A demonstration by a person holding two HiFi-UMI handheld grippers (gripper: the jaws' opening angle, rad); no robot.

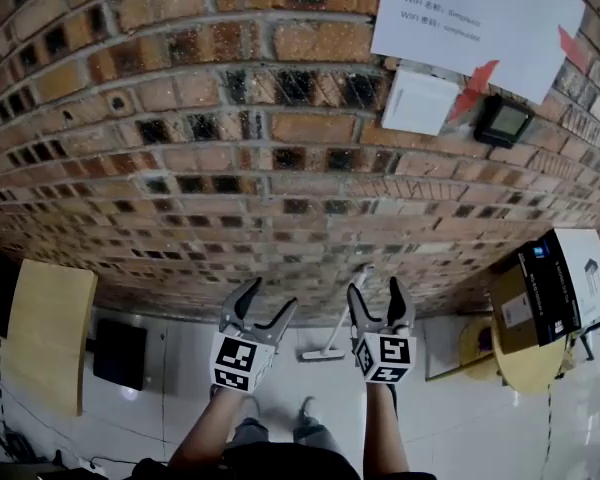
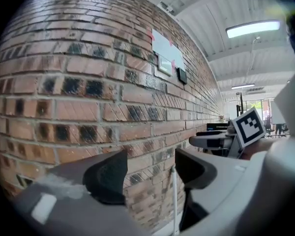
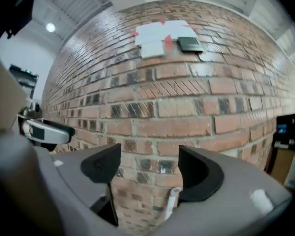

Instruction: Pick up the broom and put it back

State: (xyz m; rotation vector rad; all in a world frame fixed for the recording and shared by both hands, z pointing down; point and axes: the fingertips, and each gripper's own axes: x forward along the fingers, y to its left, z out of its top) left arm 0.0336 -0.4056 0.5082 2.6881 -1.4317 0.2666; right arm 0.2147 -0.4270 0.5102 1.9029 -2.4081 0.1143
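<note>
Head view, looking steeply down at a brick wall (image 1: 230, 168) w/ white tile floor (image 1: 180, 368) at its foot. A person's two forearms reach fwd from the bottom edge, each holding a grey two-jaw gripper w/ a black-and-white marker cube. Left gripper (image 1: 270, 298): fingers spread, nothing btwn them; its own view shows only bricks in the gap. Right gripper (image 1: 377, 288): fingers also spread, holding nothing; its own view shows brick in the gap and the top of a white handle lower down, beyond the jaws. The broom (image 1: 330, 343) stands propped against the wall, thin white handle tilted, head down on the tiles, seen btwn the two grippers and touched by neither. Upper right on the wall: white paper sheets (image 1: 475, 13) fixed w/ red tape, w/ a small black device just below. Far right: a cardboard box (image 1: 540, 288) on a round yellow table (image 1: 530, 368). Far left: a pale wooden board (image 1: 48, 328) near the wall.
</note>
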